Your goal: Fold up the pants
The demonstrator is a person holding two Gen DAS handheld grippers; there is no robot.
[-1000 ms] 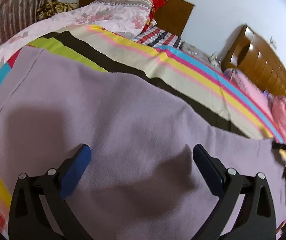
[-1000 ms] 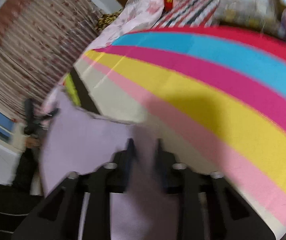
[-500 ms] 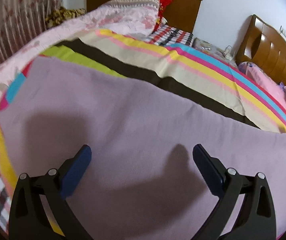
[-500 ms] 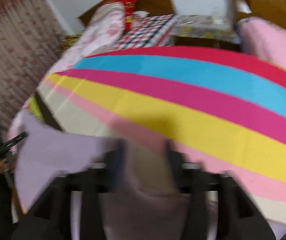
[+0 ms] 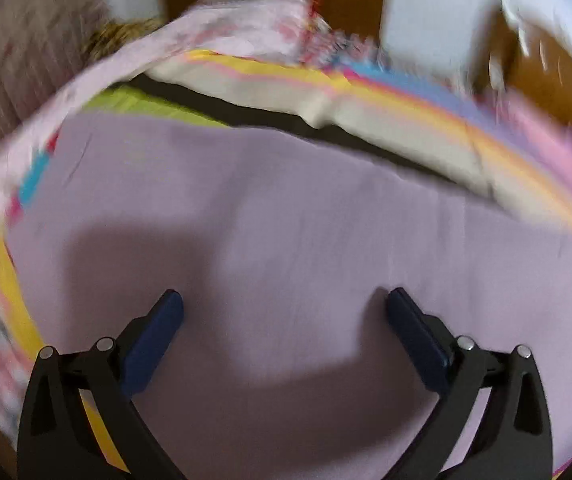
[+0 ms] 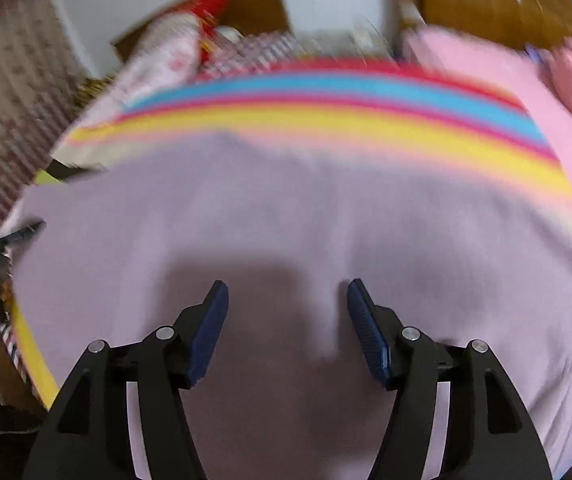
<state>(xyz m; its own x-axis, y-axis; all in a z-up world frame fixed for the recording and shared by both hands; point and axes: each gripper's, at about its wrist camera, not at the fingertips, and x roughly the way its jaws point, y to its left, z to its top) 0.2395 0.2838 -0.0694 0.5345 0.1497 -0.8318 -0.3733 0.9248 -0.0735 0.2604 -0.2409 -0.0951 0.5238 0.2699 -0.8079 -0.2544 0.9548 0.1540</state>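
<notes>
1. A big bed (image 5: 386,132) has a stripy sheet (image 6: 326,120) with blue, pink and yellow bands.
2. The light purple pants (image 5: 286,220) lie spread out flat on the sheet, near the front edge of the bed.
3. A flowery pillow (image 5: 246,28) sits far back by the brown headboard (image 5: 358,4).
4. The left gripper (image 5: 284,316) hangs over the pants with its blue pads wide apart and nothing between them.
5. The right gripper (image 6: 288,312) has just opened. Its pads are apart above the pants, and they pinch nothing.
</notes>
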